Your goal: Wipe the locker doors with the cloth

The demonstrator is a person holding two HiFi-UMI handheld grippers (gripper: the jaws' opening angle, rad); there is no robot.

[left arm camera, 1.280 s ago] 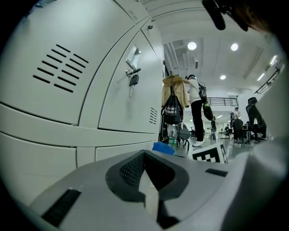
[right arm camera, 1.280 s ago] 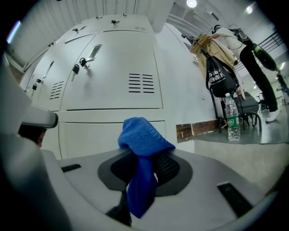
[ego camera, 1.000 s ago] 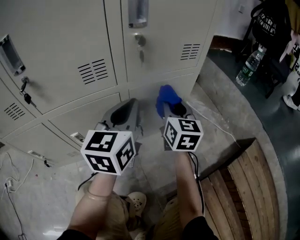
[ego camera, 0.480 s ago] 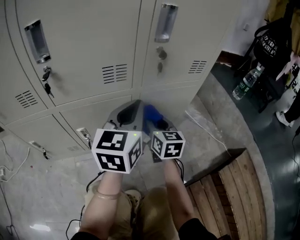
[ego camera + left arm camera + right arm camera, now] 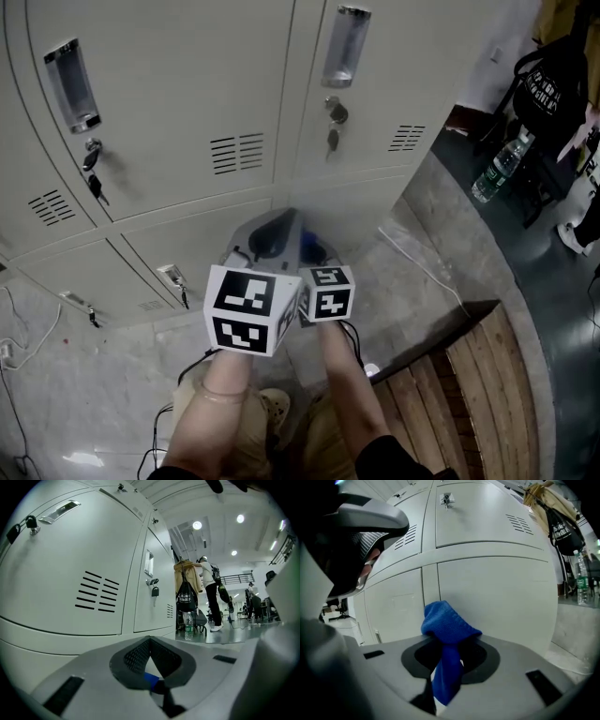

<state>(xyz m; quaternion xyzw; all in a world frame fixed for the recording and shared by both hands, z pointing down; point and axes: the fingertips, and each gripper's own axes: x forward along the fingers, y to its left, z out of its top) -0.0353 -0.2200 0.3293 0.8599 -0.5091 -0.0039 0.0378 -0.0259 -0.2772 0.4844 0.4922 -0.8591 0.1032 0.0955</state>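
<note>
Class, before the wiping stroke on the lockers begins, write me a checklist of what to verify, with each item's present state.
1. Cloth held firmly: ok. The right gripper has its jaws shut on it, with a bunch sticking out ahead.
2. Cloth on the locker door: cannot tell. The door is close ahead, but no contact shows.
3. Left gripper empty: cannot tell. Its jaws are together, with a small blue fleck where they meet.
4. Room between the grippers: not ok. In the head view they sit side by side, nearly touching.
5. Hanging key away from the cloth: ok. It hangs higher up the doors.
</note>
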